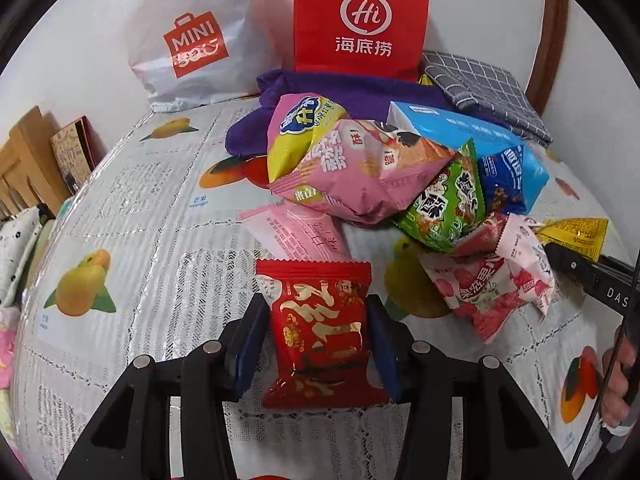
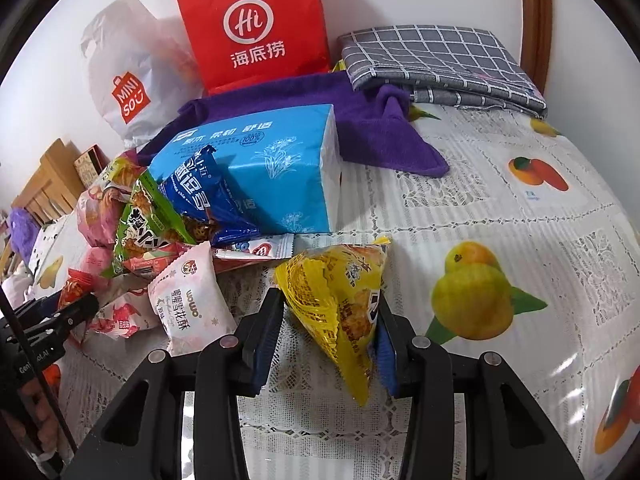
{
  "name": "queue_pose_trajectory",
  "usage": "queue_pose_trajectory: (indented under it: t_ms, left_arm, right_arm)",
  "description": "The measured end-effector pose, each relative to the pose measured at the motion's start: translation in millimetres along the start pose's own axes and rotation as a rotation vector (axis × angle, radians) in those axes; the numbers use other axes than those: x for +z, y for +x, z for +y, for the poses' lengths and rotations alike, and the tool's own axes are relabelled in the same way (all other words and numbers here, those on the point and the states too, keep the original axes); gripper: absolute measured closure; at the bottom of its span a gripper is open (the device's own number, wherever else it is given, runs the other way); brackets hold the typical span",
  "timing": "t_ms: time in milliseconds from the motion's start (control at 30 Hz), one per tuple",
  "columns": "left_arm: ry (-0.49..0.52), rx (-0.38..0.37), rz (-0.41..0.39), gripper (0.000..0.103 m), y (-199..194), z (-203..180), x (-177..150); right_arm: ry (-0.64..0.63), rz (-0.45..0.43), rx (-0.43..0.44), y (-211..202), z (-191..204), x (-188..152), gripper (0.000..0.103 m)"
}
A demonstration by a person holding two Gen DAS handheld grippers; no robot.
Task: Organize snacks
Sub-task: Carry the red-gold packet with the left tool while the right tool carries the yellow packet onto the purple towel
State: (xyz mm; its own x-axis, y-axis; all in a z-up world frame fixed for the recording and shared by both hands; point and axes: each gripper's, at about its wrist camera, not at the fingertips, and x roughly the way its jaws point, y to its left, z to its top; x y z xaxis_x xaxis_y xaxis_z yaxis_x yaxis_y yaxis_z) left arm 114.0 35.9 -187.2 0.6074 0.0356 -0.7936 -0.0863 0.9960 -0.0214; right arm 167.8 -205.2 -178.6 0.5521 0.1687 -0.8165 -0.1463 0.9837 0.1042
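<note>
We hold two light, crinkly packets mid-body: left gripper (image 1: 318, 336) clamps the red packet (image 1: 320, 332) at lower centre; right gripper (image 2: 328, 340) grips the yellow packet (image 2: 340, 304) (probably slippery film).

1. A home is showing here: a table (image 2: 500, 216) is wearing a lace-patterned cover printed with fruit.
2. Shopping bags, a red bag (image 1: 360, 20) and a white bag (image 1: 192, 36), are leaning on a plain white wall at the far side.
3. A purple towel (image 2: 360, 120) and a folded checked cloth (image 2: 440, 64) are lying far right.
4. Wooden furniture (image 1: 24, 164) is standing far left.
</note>
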Motion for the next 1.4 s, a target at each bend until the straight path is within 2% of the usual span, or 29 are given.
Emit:
queue_pose_trajectory:
  t_ms: [167,267,467,667,867,1100,1400]
  left_arm:
    - [-0.01,-0.001,-0.007,0.063,-2,3,0]
    - [-0.012,0.015,-0.012,0.064,-9,5,-1]
    - [-0.036,-0.036,-0.004,0.065,-29,17,4]
    - [-0.025,-0.083,-0.027,0.065,-54,19,24]
    - [0.006,-0.146,-0.072,0.065,-80,4,66]
    - [0.064,-0.19,-0.101,0.065,-95,-27,121]
    - [0.074,-0.203,-0.136,0.065,-93,-46,183]
  right_arm:
    - [-0.026,0.006,-0.026,2,5,0,0.059]
    - [-0.008,0.0,-0.016,0,1,-1,0.062]
    - [-0.076,-0.003,-0.076,-9,10,-7,0.063]
    - [-0.02,-0.04,-0.019,-44,17,-2,0.063]
    - [-0.037,-0.097,-0.051,-87,33,33,0.063]
    - [-0.08,-0.189,-0.029,-129,49,80,0.063]
    - [-0.087,-0.26,-0.015,-135,44,147,0.063]
